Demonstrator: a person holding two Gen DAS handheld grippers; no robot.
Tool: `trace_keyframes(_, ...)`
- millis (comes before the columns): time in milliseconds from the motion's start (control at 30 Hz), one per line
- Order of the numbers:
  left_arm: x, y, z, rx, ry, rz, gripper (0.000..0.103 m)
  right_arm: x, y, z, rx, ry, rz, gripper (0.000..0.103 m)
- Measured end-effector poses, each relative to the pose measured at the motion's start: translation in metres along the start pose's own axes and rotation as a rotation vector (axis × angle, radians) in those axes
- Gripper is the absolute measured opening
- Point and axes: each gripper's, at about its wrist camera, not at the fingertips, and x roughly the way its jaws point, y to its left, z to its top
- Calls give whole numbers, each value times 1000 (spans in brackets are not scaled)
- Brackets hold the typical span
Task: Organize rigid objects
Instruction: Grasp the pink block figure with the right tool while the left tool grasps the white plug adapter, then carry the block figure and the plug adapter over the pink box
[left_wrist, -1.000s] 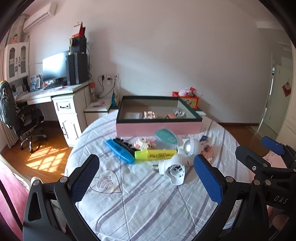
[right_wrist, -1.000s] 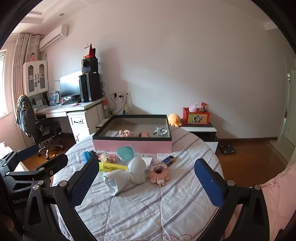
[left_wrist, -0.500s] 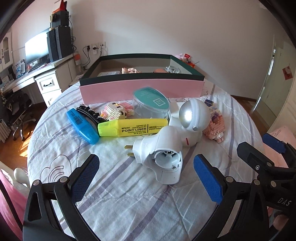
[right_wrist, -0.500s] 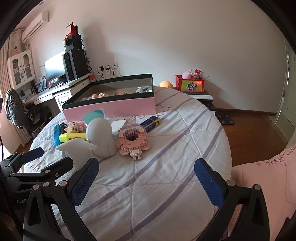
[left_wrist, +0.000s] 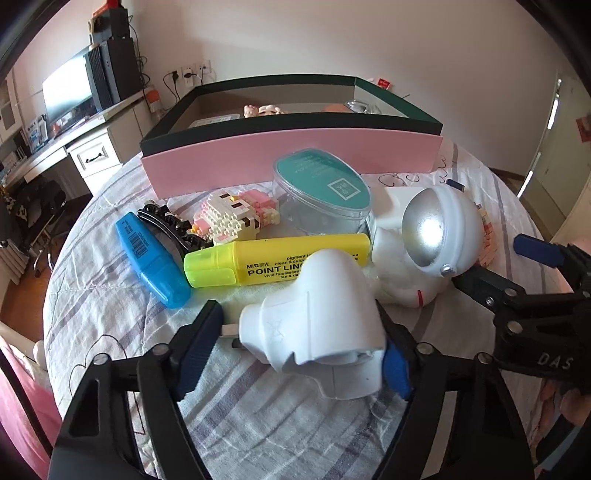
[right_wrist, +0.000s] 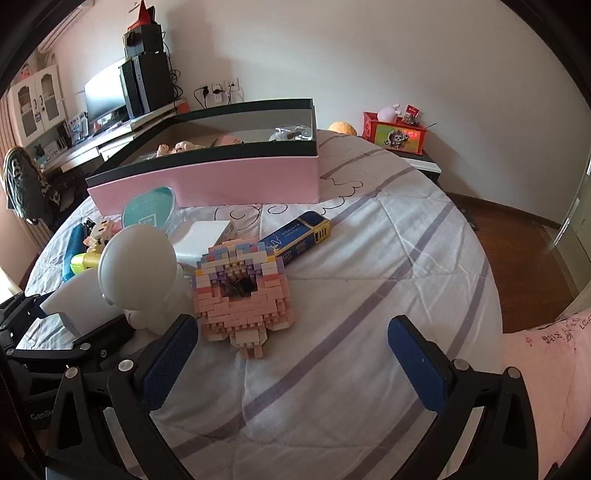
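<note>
White plastic plug adapter (left_wrist: 314, 317), on the bench before the pink-walled box (left_wrist: 295, 155), sits between my closing left tool (left_wrist: 295, 347); right tool (right_wrist: 291, 354) gapes empty. Next: clamp, lift boxward.

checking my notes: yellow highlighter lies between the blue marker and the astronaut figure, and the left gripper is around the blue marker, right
Not quite. The left gripper is around the white plug adapter, not the blue marker, and its jaws are closing on it. The left wrist view shows this. The rest holds: the yellow highlighter lies between the blue marker and the astronaut figure.
</note>
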Motion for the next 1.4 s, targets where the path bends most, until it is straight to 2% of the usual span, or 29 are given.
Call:
trace_keyframes(133, -2, 3, -1, -1, -12, -13, 74, 17, 8, 14, -42, 43, -7, 103)
trace_keyframes(167, -4, 5, -1, -1, -13, -19, 74, 19, 9, 16, -45, 41, -6, 99)
trace_keyframes(300, -6, 7, -1, -9, -26, -23, 74, 21, 16, 18, -72, 47, 12, 70)
trace_keyframes(333, -9, 8, -2, -11, -34, -27, 74, 20, 18, 17, -85, 41, 17, 66)
trace_keyframes(367, -12, 9, -3, -14, -41, -32, 74, 17, 19, 15, -85, 32, 30, 53)
trace_keyframes(600, -53, 22, -6, -43, -133, -39, 74, -17, 22, 0, -33, -55, 107, 53)
trace_keyframes(867, -128, 29, -1, -34, -321, 11, 74, -94, 50, 4, -36, -264, 160, 53)
trace_keyframes(1100, -193, 34, 7, -30, -498, 92, 74, -158, 75, 10, -79, -431, 135, 53)
trace_keyframes(1167, -207, 36, 8, -39, -540, 107, 74, -169, 80, 12, -91, -452, 132, 53)
trace_keyframes(1400, -232, 40, 11, -40, -612, 135, 74, -198, 94, 21, -122, -527, 120, 53)
